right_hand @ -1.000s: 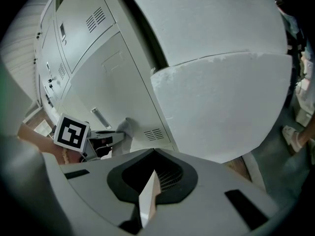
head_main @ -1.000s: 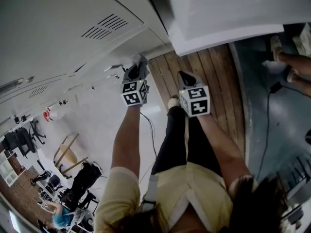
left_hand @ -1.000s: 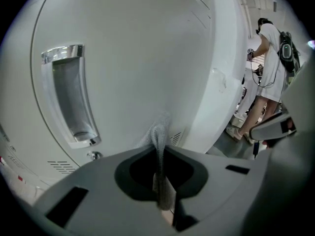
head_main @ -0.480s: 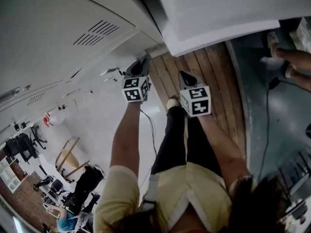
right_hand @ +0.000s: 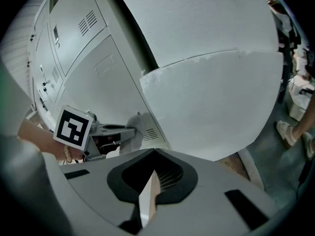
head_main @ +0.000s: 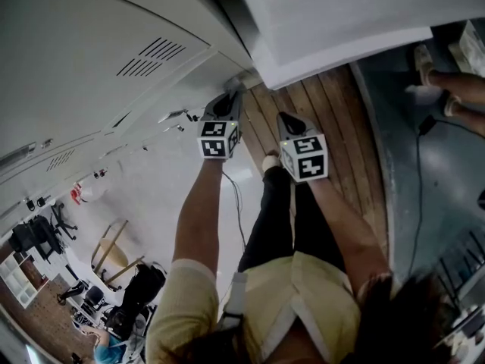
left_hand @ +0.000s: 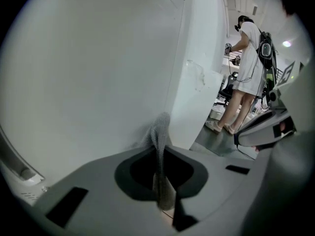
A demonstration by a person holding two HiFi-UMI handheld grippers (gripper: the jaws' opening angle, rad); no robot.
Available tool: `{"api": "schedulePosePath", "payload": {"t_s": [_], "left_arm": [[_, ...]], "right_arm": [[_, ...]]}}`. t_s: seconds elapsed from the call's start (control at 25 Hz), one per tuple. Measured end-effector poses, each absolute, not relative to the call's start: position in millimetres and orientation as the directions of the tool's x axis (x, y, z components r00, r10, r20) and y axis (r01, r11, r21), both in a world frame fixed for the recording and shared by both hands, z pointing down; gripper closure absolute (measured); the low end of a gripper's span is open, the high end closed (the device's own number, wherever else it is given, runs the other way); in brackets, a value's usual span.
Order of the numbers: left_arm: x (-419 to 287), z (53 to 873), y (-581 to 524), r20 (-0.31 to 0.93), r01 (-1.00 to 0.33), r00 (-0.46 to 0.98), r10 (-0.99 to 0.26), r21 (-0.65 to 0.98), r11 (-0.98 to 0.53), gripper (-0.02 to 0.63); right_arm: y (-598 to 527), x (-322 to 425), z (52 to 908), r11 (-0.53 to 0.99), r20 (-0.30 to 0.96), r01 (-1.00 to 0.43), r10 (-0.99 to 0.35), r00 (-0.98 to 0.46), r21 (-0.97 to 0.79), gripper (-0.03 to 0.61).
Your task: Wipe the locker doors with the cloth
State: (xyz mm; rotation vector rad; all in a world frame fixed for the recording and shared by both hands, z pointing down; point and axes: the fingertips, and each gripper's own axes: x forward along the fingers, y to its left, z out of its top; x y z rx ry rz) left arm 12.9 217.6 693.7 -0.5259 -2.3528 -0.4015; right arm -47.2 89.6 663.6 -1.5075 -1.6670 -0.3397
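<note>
My left gripper (head_main: 226, 101) is shut on a grey knitted cloth (left_hand: 159, 132) and presses it against the white locker door (left_hand: 93, 77), low down near the floor. In the right gripper view the cloth (right_hand: 137, 124) shows as a pale wad at the tip of the left gripper (right_hand: 106, 132), against a lower locker door (right_hand: 106, 80) with a vent. My right gripper (head_main: 289, 120) hangs beside the left one, over the wooden floor and off the lockers. Its jaws are shut with nothing between them (right_hand: 149, 183).
A row of white lockers (head_main: 91, 44) with vent slots fills the upper left. A large white panel (head_main: 341, 29) juts out above the grippers. Wooden floor boards (head_main: 341, 120) lie on the right, with a cable (head_main: 416, 173) further right. A person (left_hand: 248, 68) stands beyond the lockers.
My left gripper has slid the cloth a little to the right along the bottom of the locker, closer to the right gripper. The right gripper has hardly moved.
</note>
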Motion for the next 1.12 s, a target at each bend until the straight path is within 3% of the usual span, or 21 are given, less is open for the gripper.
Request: {"api": "schedulePosePath", "payload": {"t_s": [0.4, 1.12], "left_arm": [[4.9, 675.3, 198.7, 0.653, 0.396, -0.732, 0.194, 0.177, 0.901, 0.597], [42.5, 619.8, 160.8, 0.616, 0.339, -0.764, 0.190, 0.133, 0.931, 0.597]], "right_arm": [[90.2, -43.3, 653.7, 0.245, 0.713, 0.910, 0.698, 0.075, -0.335, 0.575], [77.6, -33.5, 624.4, 0.234, 0.684, 0.912, 0.726, 0.067, -0.338, 0.575]]}}
